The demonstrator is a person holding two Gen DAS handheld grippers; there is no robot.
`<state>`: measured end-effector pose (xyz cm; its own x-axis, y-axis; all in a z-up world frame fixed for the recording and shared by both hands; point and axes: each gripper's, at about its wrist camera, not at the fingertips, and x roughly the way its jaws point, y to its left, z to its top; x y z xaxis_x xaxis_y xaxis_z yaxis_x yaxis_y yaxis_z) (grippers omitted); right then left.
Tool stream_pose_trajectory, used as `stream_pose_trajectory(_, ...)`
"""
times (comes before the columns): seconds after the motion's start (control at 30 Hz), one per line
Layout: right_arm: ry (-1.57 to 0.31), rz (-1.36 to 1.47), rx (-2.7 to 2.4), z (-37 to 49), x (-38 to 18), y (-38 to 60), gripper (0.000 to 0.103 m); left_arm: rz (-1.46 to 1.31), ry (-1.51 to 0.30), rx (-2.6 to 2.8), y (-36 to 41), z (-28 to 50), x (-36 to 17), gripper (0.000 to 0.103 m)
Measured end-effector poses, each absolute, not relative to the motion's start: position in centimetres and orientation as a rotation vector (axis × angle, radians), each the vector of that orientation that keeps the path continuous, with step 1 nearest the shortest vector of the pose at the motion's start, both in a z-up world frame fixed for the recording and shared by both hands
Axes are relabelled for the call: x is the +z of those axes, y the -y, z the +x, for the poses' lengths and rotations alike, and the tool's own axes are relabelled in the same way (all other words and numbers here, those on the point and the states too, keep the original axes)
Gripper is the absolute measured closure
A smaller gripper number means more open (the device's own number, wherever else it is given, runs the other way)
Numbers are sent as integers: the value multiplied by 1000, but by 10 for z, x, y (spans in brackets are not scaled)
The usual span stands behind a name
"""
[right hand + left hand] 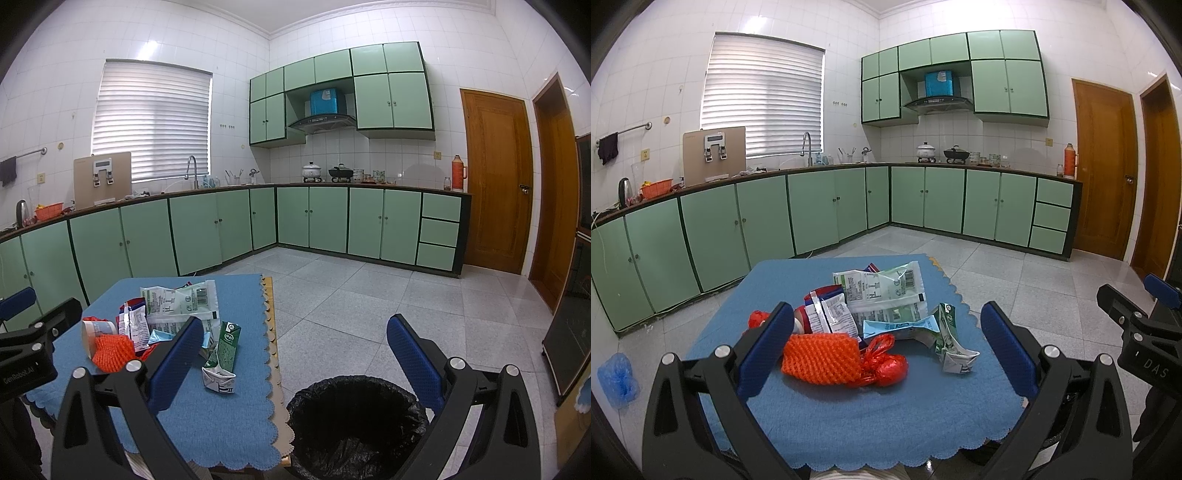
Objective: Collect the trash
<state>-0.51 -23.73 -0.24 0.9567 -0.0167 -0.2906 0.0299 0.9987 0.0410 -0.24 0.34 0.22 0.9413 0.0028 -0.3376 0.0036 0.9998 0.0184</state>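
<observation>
A heap of trash lies on the blue-clothed table (849, 417): an orange foam net (820, 356), a red plastic bag (886, 365), a crushed green milk carton (951, 339), and white and green wrappers (882, 291). My left gripper (886, 339) is open above the table's near side, its fingers either side of the heap, holding nothing. My right gripper (295, 350) is open and empty, over the table's right edge and the bin (354, 424), which has a black liner. The carton (221, 354), the net (112, 350) and a paper cup (92, 332) show in the right wrist view.
Green kitchen cabinets (812, 210) run along the far walls behind the table. A grey tiled floor (369, 295) spreads to the right toward wooden doors (495, 181). A blue plastic bag (618, 373) lies on the floor left of the table. The right gripper's body (1137, 325) shows at right.
</observation>
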Motion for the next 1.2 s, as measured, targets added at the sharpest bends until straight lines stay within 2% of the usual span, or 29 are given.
stream_pose_trajectory(0.3, -304, 38, -15, 5, -12, 233, 6, 26, -365, 22, -12, 9, -8, 5)
stream_pose_trajectory(0.63, -424, 88, 92, 59, -53, 212, 6, 50, -487, 164, -65, 59, -53, 5)
stream_pose_trajectory(0.9, -506, 62, 158, 106, -88, 180, 18, 55, -554, 207, -93, 76, -86, 5)
stream_pose_trajectory(1.2, -545, 31, 153, 129, -105, 160, 20, 30, -604, 186, -99, 87, -111, 5)
